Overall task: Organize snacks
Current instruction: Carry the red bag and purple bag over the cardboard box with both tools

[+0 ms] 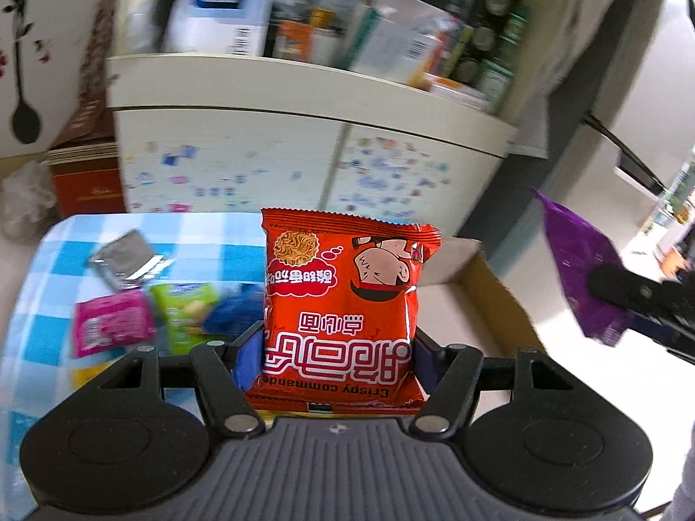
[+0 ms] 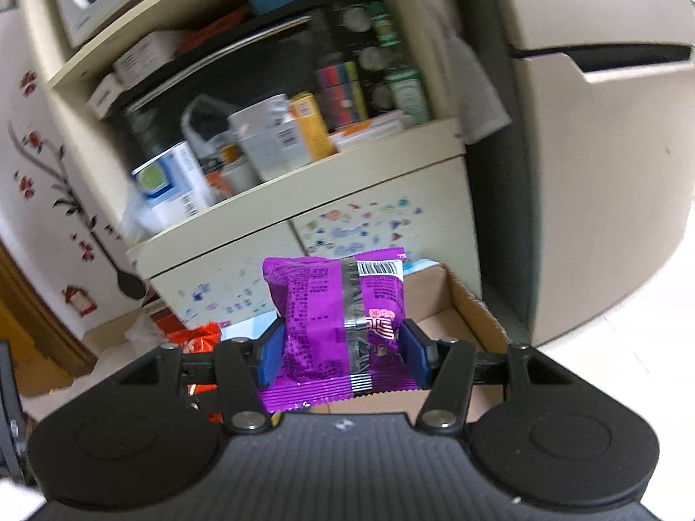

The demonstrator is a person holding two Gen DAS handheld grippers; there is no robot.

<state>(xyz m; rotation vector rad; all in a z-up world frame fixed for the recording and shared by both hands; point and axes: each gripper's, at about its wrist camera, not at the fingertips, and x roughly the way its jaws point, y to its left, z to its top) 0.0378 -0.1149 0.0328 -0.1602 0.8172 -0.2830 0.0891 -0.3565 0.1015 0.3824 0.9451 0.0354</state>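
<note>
L gripper (image 1: 336, 358): pads clamped on red noodle pkt (image 1: 345, 304), held upright above the blue-check cloth (image 1: 39, 304).
R gripper (image 2: 341, 358): clamped on purple pkt (image 2: 334, 325), over the cardboard box (image 2: 473, 308).
Cloth: silver, pink (image 1: 110, 323), green pkts lying loose.
Bkgd: cream cabinet (image 1: 260, 156) w/ cluttered shelf.

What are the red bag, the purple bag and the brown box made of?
Red snack bag: probably thin plastic film, glossy, with crimped end seals and shiny wrinkles. Purple snack bag: likely the same film, shiny, with a silvery seam strip. Box: looks like plain brown cardboard, matte, with raw cut edges.
</note>
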